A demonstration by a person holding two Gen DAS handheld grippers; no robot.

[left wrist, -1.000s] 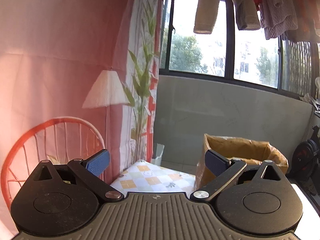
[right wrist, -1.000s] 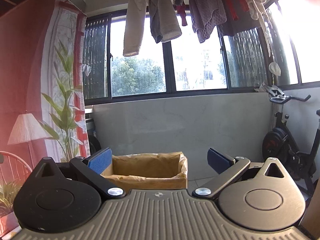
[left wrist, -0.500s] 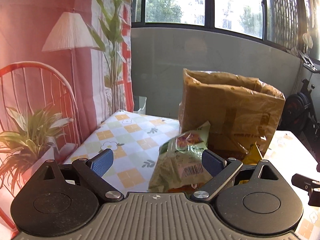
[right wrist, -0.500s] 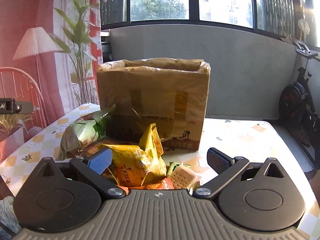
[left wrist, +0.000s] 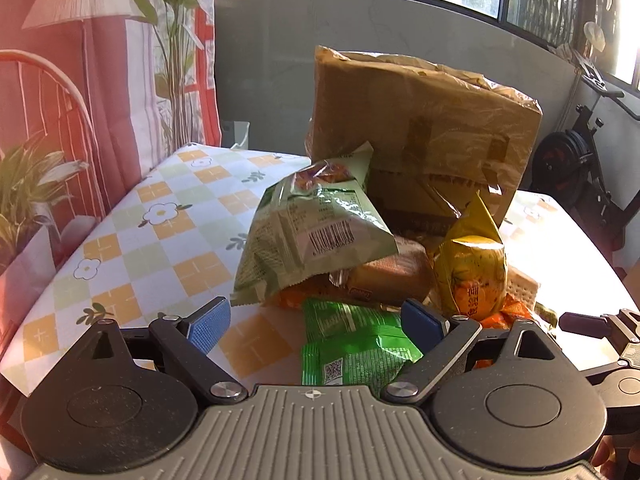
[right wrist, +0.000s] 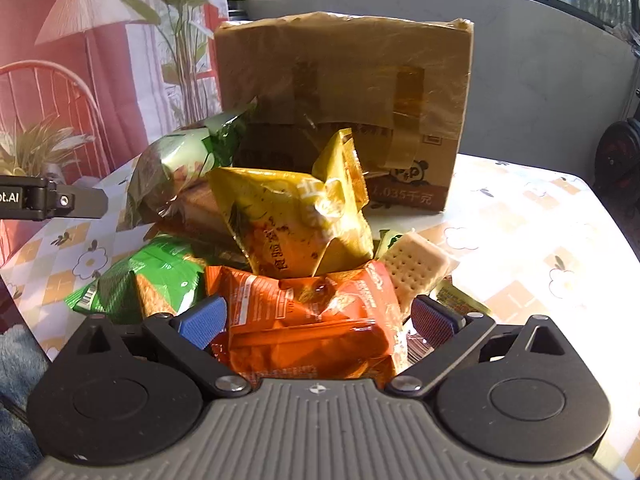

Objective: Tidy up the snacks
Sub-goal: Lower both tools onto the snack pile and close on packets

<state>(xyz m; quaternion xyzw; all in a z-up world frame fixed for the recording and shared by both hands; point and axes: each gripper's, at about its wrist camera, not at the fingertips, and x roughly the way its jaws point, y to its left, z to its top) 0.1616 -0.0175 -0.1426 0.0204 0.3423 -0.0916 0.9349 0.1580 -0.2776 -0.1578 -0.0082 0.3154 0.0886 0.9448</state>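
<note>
The right tongs (right wrist: 318, 318) are standing wide, straddling the orange snack packet (right wrist: 308, 320) at the near edge of the pile. Close on its flat midsection, avoiding the yellow bag (right wrist: 292, 224) resting above. The left tongs (left wrist: 316, 322) are hovering wide over the bright green packet (left wrist: 352, 348). Beyond the pile, the taped cardboard box (right wrist: 344, 92) is waiting on the tabletop (right wrist: 540, 240).

Left hand-held gripper (left wrist: 316, 324) — black arms, blue ribbed pads, silver screws, grey ridged base — right hand-held gripper (right wrist: 318, 322) identical
</note>
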